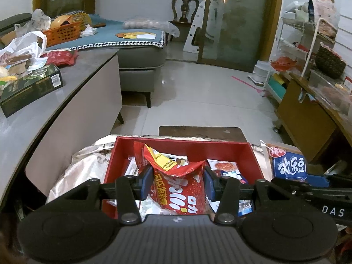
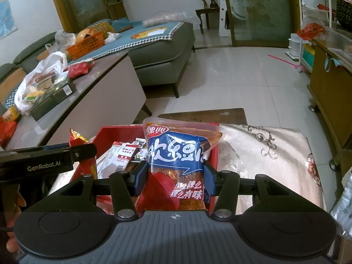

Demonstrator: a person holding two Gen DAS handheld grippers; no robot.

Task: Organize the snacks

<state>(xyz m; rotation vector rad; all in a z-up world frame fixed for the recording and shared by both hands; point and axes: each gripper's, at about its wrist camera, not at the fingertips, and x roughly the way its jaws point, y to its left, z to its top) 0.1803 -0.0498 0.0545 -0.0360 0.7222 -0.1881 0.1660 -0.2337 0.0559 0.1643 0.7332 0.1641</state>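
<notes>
While both packets hang over the red box (image 1: 253, 154), each is pinched at its sides. Left hand-held gripper (image 1: 178, 181): pads closed on a red snack bag (image 1: 180, 189), crumpled at the top, sitting above the box's middle. Right hand-held gripper (image 2: 175, 176): pads pressing the flanks of a blue-and-red snack pouch (image 2: 176, 151), upright, above the box's right-hand wall as that camera sees it. In the left view the pouch (image 1: 288, 165) shows just beyond the box's right rim, beside the other tool's black body.

Box interior already holds several flat packets (image 2: 123, 156); free room looks tight. Box rests on a pale embroidered cloth (image 2: 264, 154), with bare cloth to the right. A dark wooden board (image 1: 200, 131) lies just past the far rim.

Left side: grey worktop (image 1: 66, 92), its curved edge near the box, carrying a dark green carton (image 1: 30, 88) and a white plastic bag (image 1: 24, 46). Open tiled floor (image 1: 198, 88) stretches ahead to the sofa (image 1: 140, 59).
</notes>
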